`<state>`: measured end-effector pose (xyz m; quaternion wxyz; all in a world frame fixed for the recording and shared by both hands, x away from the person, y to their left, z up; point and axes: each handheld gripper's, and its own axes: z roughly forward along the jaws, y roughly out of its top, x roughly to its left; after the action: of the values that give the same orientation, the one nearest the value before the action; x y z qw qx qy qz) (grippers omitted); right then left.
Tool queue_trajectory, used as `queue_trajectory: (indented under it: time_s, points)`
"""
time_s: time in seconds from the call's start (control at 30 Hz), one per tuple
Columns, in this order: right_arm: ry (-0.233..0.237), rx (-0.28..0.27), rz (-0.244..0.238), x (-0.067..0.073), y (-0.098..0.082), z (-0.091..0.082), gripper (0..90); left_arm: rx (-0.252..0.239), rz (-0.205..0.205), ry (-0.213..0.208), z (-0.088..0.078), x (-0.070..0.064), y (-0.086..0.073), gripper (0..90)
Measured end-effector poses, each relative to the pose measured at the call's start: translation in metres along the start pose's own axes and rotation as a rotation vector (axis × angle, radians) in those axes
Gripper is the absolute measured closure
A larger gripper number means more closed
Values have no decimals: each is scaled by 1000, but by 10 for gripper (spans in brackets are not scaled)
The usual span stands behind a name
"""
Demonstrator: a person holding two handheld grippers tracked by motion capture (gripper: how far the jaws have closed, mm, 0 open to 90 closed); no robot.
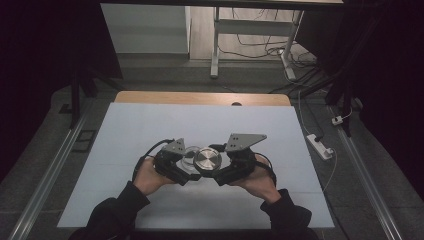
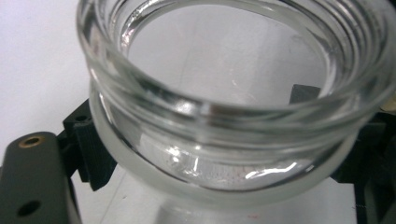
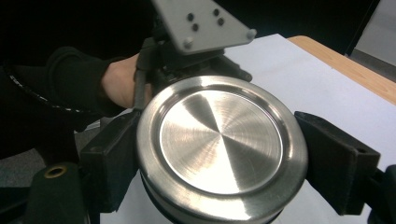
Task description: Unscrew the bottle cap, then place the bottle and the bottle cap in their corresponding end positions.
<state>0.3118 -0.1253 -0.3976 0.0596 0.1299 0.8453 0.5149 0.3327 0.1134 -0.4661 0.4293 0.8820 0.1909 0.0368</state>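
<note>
A clear glass jar (image 1: 188, 153) with a threaded mouth (image 2: 224, 116) sits between the black fingers (image 2: 91, 151) of my left gripper (image 1: 182, 165), which is shut on it. My right gripper (image 1: 222, 170) is shut on a round brushed-steel lid (image 1: 208, 160), which the pads (image 3: 112, 158) clamp at its rim. The lid (image 3: 222, 144) is held right beside the jar, above the middle of the white table sheet (image 1: 150, 125). In the right gripper view the left gripper's grey plate (image 3: 201, 23) and the hand holding it show just behind the lid.
A wooden table edge (image 1: 200, 97) shows beyond the sheet. A white power strip (image 1: 320, 146) and cables lie on the floor to the right. A desk frame (image 1: 215, 45) stands farther back. Metal rails (image 1: 50, 170) run along both sides of the table.
</note>
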Motion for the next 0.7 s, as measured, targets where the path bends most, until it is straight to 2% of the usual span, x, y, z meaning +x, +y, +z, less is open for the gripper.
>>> queue_trajectory:
  time_s: [0.37,0.7]
  points:
    - [5,-3,-18,15,-6,-1,181,-11,-27,46,0,7,0,152]
    - [9,-6,-16,20,-12,0,181,-23,-38,73,-1,14,2,152]
